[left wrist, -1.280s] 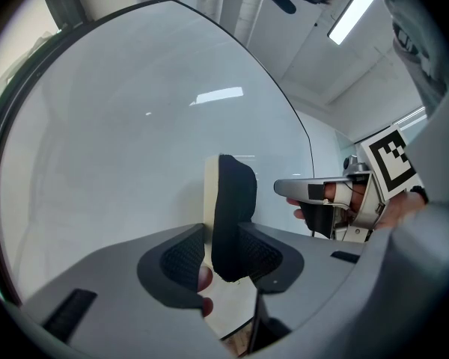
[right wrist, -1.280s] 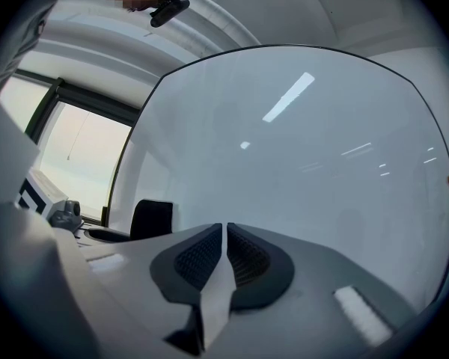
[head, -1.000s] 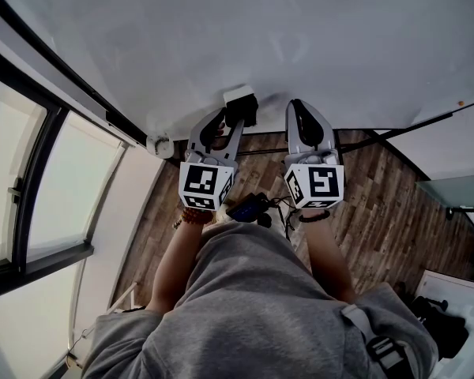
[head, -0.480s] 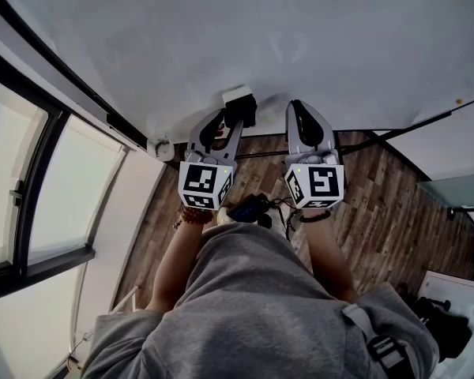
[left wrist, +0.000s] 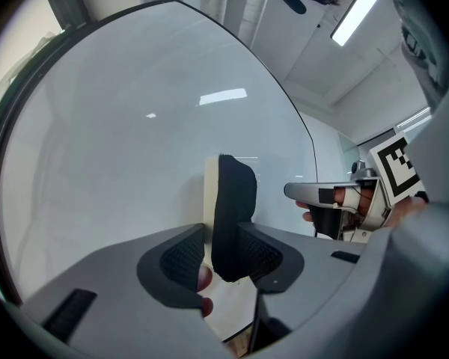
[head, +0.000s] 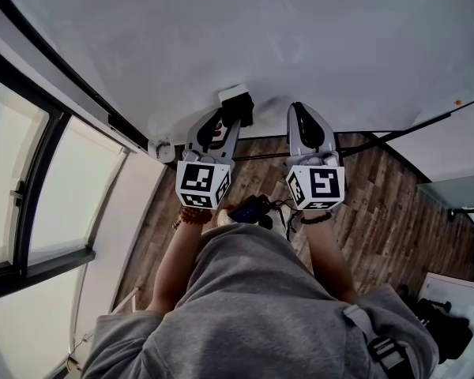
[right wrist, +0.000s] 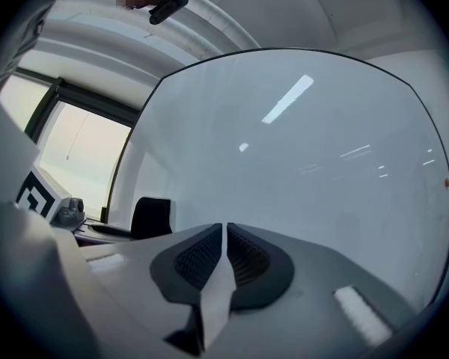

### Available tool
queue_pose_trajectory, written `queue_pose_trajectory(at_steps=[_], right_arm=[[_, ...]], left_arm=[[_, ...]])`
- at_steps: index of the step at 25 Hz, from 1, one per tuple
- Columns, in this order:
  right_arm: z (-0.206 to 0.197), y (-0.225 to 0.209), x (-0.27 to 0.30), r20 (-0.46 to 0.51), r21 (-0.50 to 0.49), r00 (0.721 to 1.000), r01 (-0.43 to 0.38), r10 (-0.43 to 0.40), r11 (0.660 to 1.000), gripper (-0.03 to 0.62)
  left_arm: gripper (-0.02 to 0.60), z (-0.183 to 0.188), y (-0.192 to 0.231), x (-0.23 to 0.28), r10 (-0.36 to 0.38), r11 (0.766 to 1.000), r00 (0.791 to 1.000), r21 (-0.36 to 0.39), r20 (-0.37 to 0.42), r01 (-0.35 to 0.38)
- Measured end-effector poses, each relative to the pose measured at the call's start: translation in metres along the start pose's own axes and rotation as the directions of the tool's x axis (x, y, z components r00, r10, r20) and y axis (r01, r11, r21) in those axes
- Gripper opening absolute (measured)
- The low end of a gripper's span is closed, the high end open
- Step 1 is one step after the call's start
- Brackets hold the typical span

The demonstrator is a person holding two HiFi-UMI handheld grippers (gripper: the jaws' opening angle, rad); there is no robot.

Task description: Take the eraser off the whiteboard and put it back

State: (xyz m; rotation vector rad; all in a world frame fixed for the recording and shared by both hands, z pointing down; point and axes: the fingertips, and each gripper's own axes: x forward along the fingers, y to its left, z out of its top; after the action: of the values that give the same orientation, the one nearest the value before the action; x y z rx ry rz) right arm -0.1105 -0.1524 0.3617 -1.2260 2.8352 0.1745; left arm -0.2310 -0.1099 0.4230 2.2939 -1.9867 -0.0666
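Observation:
The whiteboard (head: pixel 316 46) fills the top of the head view, and both grippers point level at it. My left gripper (head: pixel 229 121) is shut on the eraser (head: pixel 235 104), a block with black felt and a pale back. In the left gripper view the eraser (left wrist: pixel 233 204) stands upright between the pads (left wrist: pixel 181 259), close in front of the board (left wrist: pixel 120 140). Whether it touches the board I cannot tell. My right gripper (head: pixel 301 118) hangs beside it to the right, jaws shut on nothing (right wrist: pixel 224 247). From there the eraser (right wrist: pixel 151 217) shows as a black block at the left.
A tall window (head: pixel 31 204) runs down the left. The board's black frame (head: pixel 55 65) and a round fitting (head: pixel 161 148) lie at its lower left corner. Wood floor (head: pixel 387 219) lies below, with a glass surface (head: pixel 458 189) at the right. A black device (head: pixel 250 208) hangs at my waist.

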Motion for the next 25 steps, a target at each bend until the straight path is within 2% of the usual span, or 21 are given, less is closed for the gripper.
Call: queue_pose_trajectory(at_steps=[10, 21, 25], right_arm=[[-0.0001, -0.0009, -0.0025, 0.005, 0.000, 1.000, 0.005, -0.005, 1.000, 0.034], [-0.0006, -0.0018, -0.0034, 0.005, -0.001, 1.000, 0.010, -0.010, 1.000, 0.034], [-0.0006, 0.0016, -0.0016, 0.007, 0.004, 1.000, 0.005, -0.005, 1.000, 0.033]], left_arm=[[0.137, -0.0001, 0.0022, 0.0021, 0.000, 1.000, 1.000, -0.005, -0.011, 0.000], [0.143, -0.0001, 0.0009, 0.0046, -0.029, 0.998, 0.999, -0.053, -0.042, 0.026], [0.147, 0.0020, 0.0012, 0.0035, -0.034, 0.999, 0.998, -0.035, -0.054, 0.032]])
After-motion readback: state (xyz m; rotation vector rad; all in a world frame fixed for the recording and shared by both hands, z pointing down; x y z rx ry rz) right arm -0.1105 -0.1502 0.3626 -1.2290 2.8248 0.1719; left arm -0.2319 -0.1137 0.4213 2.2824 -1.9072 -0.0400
